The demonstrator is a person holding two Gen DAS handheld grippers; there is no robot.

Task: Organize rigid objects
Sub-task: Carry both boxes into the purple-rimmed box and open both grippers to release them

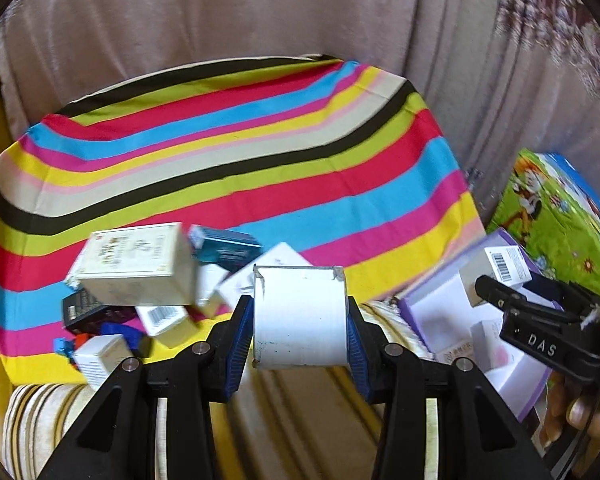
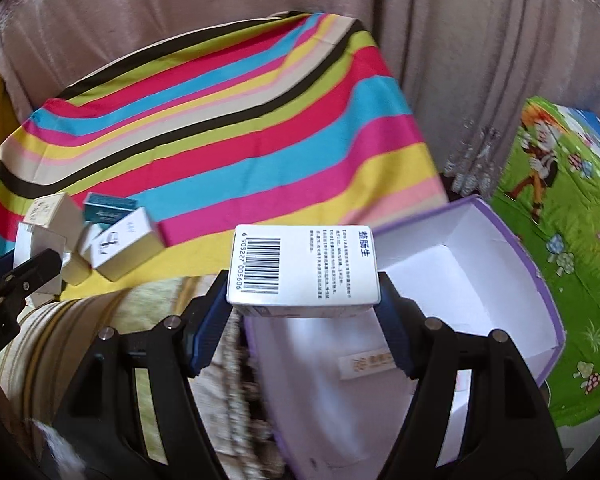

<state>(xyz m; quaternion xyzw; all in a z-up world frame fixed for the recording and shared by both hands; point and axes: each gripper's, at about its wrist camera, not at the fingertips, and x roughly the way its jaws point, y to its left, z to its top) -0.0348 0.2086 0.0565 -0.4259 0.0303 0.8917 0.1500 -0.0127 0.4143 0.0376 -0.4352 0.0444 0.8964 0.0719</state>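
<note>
Striped cloth (image 1: pixel 260 152) covers the sofa behind. Left claw (image 1: pixel 299 320) clamps a plain white box (image 1: pixel 299 316) above the cushion; right claw (image 2: pixel 303 280) grips a barcoded box (image 2: pixel 304 266) over the open purple tray (image 2: pixel 540 280). More small boxes (image 1: pixel 140 280) lie heaped left.

Cloth (image 1: pixel 236 152): stripes in red, cyan, pink, yellow, lime, black, beige. Tray (image 2: pixel 516 240): purple outside, white inside. Held boxes (image 1: pixel 300 316) white; one (image 2: pixel 304 266) with black barcode. Curtain (image 1: pixel 220 16) beige-pink.
</note>
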